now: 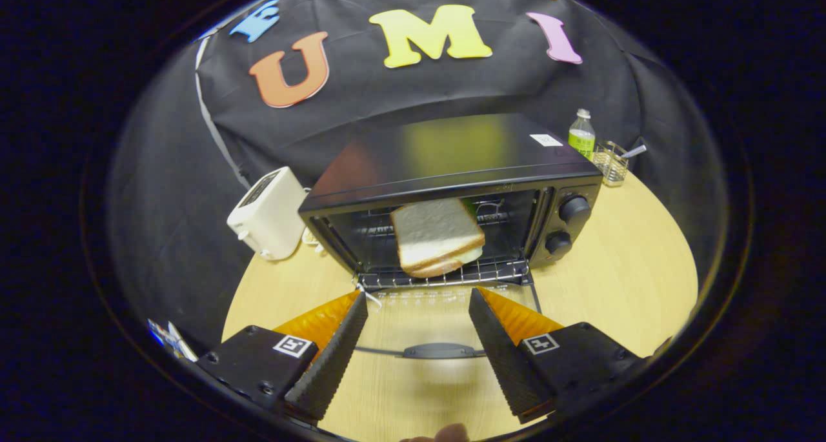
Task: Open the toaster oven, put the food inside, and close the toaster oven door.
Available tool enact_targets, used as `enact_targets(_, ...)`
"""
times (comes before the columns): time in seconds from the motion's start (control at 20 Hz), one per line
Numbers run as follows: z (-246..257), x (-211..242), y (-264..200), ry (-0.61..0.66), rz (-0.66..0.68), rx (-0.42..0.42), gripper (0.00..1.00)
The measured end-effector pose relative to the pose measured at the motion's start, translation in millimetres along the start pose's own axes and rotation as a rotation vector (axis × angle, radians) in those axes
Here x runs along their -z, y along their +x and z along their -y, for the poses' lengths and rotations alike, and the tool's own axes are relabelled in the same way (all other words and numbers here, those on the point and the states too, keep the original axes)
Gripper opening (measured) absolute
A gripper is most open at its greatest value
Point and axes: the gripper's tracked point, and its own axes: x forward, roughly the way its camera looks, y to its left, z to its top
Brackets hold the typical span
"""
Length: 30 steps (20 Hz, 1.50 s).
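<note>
The gripper [418,300] has its two fingers spread wide apart with nothing between them but air; under the gap lies the clear glass door [445,313] of the black toaster oven [452,190], folded fully down and flat over the light wooden tabletop [632,261], its dark curved handle [439,350] sitting between the fingers. Just beyond the fingertips, past the door's hinge, the oven's mouth stands open. On the silvery wire rack [452,275] inside rests the food, a sandwich of pale white bread slices with tan crusts [437,237], a thin light filling showing at its near edge; it sits a little toward the oven's control side, tilted so its near corner dips toward the front of the rack, and it is well clear of both fingers. On the oven's front panel beside the opening two round black knobs [568,226] are stacked one above the other. The oven's glossy top carries a small white sticker. Beside the oven on the side away from the knobs stands a white boxy pop-up toaster [268,213]. Behind the oven's knob-side corner stand a clear plastic bottle with a green label [582,135] and, just beside it, a small wire mesh holder [610,163].
</note>
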Motion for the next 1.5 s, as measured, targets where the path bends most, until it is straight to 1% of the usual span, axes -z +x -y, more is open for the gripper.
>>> enact_targets(0.25, -3, 15, -46, -0.065, 0.001, 0.004, 1.00)
enact_targets(0.35, 1, 22, -54, -0.085, 0.005, 0.022, 1.00)
enact_targets(0.55, 3, 54, -57, -0.115, -0.034, 0.035, 1.00)
enact_targets(0.8, 17, 94, -37, -0.090, -0.127, 0.047, 1.00)
enact_targets(1.0, 27, 119, -10, -0.074, -0.182, 0.067, 1.00)
enact_targets(1.25, 36, 127, 26, -0.017, -0.207, 0.110, 1.00)
enact_targets(1.5, 41, 132, 47, 0.015, -0.220, 0.143, 1.00)
